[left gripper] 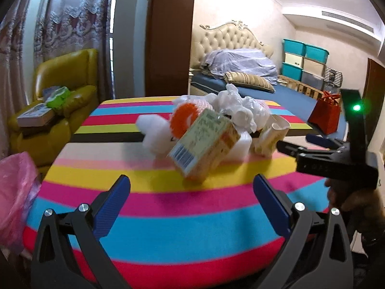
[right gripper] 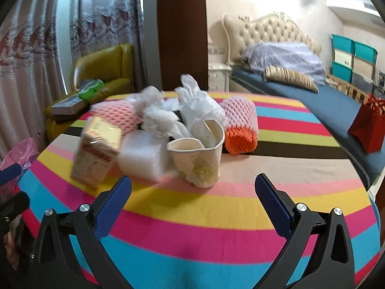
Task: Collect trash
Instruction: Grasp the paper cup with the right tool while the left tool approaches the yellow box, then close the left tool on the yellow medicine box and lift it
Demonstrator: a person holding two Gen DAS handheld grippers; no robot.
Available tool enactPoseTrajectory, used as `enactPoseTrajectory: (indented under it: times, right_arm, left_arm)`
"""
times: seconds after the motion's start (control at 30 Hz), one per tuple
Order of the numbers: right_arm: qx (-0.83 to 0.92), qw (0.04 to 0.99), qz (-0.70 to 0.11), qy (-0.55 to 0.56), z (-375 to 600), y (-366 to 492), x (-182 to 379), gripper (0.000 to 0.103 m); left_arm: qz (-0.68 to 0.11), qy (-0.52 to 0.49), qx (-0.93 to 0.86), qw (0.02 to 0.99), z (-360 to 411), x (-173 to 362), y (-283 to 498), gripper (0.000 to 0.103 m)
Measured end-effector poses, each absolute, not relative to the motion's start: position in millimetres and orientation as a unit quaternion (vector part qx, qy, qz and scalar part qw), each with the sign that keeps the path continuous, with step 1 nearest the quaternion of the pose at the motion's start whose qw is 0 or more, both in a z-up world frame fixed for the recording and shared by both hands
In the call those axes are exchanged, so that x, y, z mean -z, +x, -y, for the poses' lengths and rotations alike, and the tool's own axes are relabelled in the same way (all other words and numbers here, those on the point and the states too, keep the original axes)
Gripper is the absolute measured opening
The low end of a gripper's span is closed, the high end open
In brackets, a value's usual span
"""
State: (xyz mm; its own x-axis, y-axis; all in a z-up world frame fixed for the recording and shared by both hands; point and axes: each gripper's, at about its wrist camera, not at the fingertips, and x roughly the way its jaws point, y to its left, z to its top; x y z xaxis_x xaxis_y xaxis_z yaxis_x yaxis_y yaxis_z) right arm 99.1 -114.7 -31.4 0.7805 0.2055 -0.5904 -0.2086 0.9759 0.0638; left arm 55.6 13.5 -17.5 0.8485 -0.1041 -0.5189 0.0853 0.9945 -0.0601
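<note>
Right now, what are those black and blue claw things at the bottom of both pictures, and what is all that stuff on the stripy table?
They are two grabbing tools a person holds, one per hand. Each carries a camera looking out between its jaws, so you get one picture from the left gripper and one from the right gripper. Both stand open and hold nothing. On the striped table lies trash: a tilted carton, a crushed paper cup, a white foam block, crumpled plastic bags and pink foam nets. A pink bag hangs at the left.

Yellow armchair (left gripper: 67, 77) at left, book (left gripper: 35, 116) on it. Bed (right gripper: 312, 101) upper right; teal storage bins (left gripper: 304, 50) behind. Red bag (left gripper: 326, 115) right.
</note>
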Motion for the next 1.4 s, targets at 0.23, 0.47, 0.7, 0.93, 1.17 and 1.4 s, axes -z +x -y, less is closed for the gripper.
enactPoseTrajectory:
  times: [0.23,0.47,0.7,0.93,1.17,1.4]
  right_arm:
    - [-0.105,0.932,-0.345,0.023,121,140,45,0.090]
    - [-0.117,0.931,-0.346,0.023,123,152,51,0.071]
    - [-0.116,0.941,-0.317,0.029,129,140,43,0.050]
    - [-0.121,0.945,-0.303,0.033,135,121,40,0.049]
    - [-0.125,0.945,-0.301,0.030,133,103,44,0.049]
    - [-0.128,0.943,-0.304,0.044,136,102,42,0.049]
  left_arm:
    - [-0.304,0.021,0.044,0.951,-7,26,119,0.099]
    - [-0.325,0.061,0.068,0.941,3,38,157,0.098]
    - [-0.331,0.079,0.094,0.936,18,45,178,0.072]
    - [-0.313,0.081,0.107,0.940,17,43,164,0.038]
    - [-0.297,0.084,0.108,0.945,19,41,149,0.029]
    - [-0.298,0.126,0.080,0.943,20,42,156,0.098]
